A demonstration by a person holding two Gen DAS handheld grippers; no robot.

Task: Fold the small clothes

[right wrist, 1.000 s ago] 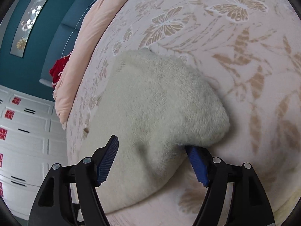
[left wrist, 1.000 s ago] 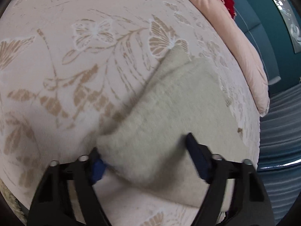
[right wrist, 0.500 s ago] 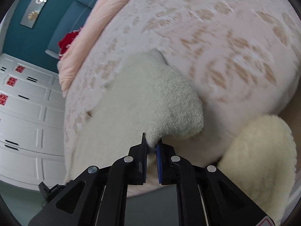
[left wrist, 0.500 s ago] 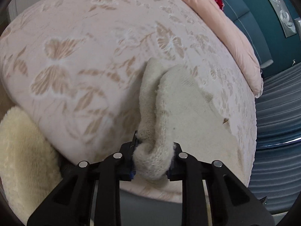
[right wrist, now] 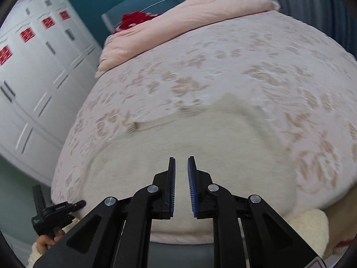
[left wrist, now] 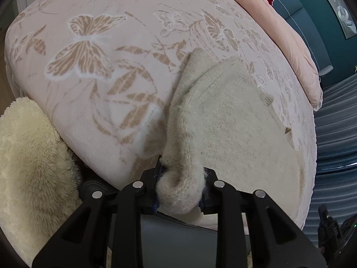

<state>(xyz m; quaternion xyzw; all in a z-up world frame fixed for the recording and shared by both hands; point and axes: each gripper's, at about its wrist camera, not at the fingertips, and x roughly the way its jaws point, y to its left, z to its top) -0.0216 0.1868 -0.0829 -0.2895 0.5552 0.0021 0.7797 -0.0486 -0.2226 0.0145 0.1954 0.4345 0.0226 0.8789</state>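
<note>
A small cream knit garment lies on the bed cover, which is pale pink with tan butterflies and leaves. The garment sits near the front edge of the bed, close to both grippers. In the left wrist view its long side runs from the front edge up and away toward the far end of the bed, and a narrow tip points that way too. Its left side is folded up into a thick raised ridge that runs down to the left gripper. The jaws of the left gripper are squeezed onto a bunched corner of the knit, and the soft lump fills the space between them. The rest of the garment lies flat and spread out to the right. The right gripper hangs over the flat near part of the garment. Its two blue pads stand a little apart with a thin gap, and nothing is between them. The right wrist view is a bit blurry. A fluffy cream rug lies on the floor by the corner of the bed. A pink quilt is piled at the far end, with something red behind it. White cupboards stand beside the bed.
</note>
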